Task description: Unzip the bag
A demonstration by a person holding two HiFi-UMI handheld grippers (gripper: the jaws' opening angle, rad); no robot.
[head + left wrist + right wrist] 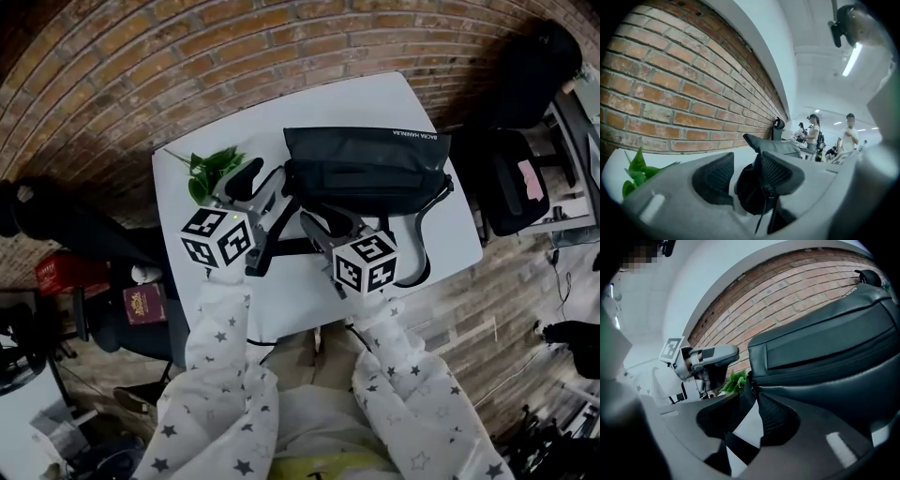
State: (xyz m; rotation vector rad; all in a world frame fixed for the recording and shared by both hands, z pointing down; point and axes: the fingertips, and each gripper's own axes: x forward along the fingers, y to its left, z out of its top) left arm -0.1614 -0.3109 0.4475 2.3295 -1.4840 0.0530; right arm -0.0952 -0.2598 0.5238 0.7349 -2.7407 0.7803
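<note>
Bag (366, 169): black, smooth-skinned, long and boxy, lying on the white counter (375, 98) near the brick wall, closed so I can't see inside. At far left lies a sprig of green leaves (211, 171). My left tool (743, 171) is open, the bag's dark rounded end showing between its jaws. My right tool (747, 416) is open too, a flat black strap (738, 446) crossing its gap.

Our pale sleeves (223, 375) carry dark stars; the grey left gripper (744, 165) and right gripper (749, 414) bear black-and-white marker cubes (217, 239).
</note>
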